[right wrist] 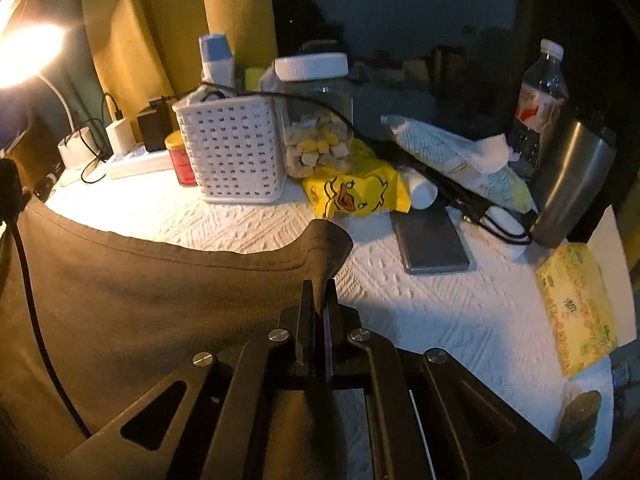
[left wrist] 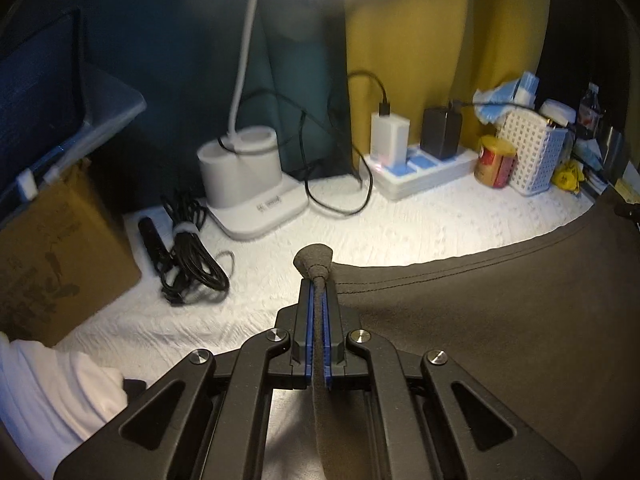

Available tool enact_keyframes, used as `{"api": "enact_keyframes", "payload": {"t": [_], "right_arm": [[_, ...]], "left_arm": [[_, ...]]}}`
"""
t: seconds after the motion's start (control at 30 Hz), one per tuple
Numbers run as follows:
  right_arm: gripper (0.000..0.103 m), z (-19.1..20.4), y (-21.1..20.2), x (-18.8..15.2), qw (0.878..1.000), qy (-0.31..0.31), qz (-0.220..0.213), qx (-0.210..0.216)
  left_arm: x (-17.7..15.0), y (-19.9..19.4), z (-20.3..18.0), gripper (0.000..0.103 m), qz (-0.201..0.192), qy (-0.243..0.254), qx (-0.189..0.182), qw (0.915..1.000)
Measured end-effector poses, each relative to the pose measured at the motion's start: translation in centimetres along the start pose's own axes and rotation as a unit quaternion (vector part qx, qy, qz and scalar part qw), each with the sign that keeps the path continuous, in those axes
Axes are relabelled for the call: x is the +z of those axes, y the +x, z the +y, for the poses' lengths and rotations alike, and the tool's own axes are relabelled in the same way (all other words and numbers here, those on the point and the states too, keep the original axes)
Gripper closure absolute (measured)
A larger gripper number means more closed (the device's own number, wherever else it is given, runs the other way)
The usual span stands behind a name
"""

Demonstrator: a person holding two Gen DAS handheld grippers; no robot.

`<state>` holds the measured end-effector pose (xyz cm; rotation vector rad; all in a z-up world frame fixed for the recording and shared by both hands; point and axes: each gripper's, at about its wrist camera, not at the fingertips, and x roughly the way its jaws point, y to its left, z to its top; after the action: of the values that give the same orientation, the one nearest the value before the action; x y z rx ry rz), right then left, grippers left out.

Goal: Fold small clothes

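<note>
Garment (left wrist: 500, 320), dark brown: hemmed edge stretched above white table cover (left wrist: 400, 232); one corner clamped in left gripper (left wrist: 319, 280), opposite corner clamped in right gripper (right wrist: 321, 286).

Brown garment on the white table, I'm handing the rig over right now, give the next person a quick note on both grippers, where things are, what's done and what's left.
Left gripper: shut on one corner of the brown garment.
Right gripper: shut on the other corner along the same hemmed edge.
The edge hangs stretched between the two grippers, raised over the white table cover; the rest drapes toward you.
Done: both corners gripped.
Left: no fold visible yet; probably carry the edge over and lay it down, clear of the white basket and the phone.
</note>
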<state>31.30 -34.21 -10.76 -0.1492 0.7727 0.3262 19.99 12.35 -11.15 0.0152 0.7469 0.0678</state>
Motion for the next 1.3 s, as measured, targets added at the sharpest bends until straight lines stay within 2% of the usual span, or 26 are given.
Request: {"api": "enact_keyframes", "payload": {"t": [0.2,0.33,0.37,0.4,0.43,0.47,0.5,0.93,1.3], "right_arm": [[0.1,0.0,3.0,-1.4,0.999,0.009,0.04,-0.003],[0.099,0.0,3.4,-1.7,0.999,0.01,0.047,-0.015],[0.098,0.0,3.4,-1.7,0.999,0.012,0.049,-0.016],[0.093,-0.1,3.3,-1.7,0.998,0.012,0.05,-0.019],[0.089,-0.1,3.3,-1.7,0.998,0.012,0.051,-0.023],[0.079,-0.1,3.2,-1.6,0.998,0.012,0.052,-0.029],[0.07,-0.2,3.0,-1.7,0.998,0.013,0.052,-0.035],[0.069,-1.0,-2.4,-4.6,0.997,0.04,0.037,-0.051],[0.069,-1.0,-7.2,-8.3,0.996,0.057,0.032,-0.064]], "left_arm": [[-1.3,2.6,0.0,0.1,0.057,-0.016,-0.004,0.9983],[-1.8,2.5,-0.1,0.098,0.069,-0.026,-0.006,0.9973],[-1.9,2.4,0.0,0.094,0.071,-0.028,-0.005,0.9971],[-2.0,2.2,0.0,0.088,0.072,-0.032,-0.001,0.9969],[-2.1,2.0,0.1,0.065,0.071,-0.035,0.001,0.9968],[-2.2,1.7,0.3,0.041,0.069,-0.041,-0.001,0.9968],[-2.4,1.1,0.6,0.036,0.063,-0.053,-0.005,0.9966],[-5.5,-4.2,0.5,0.035,0.064,-0.07,-0.009,0.9954],[-7.7,-7.6,-0.9,0.035,0.056,-0.06,-0.028,0.9962]]}}
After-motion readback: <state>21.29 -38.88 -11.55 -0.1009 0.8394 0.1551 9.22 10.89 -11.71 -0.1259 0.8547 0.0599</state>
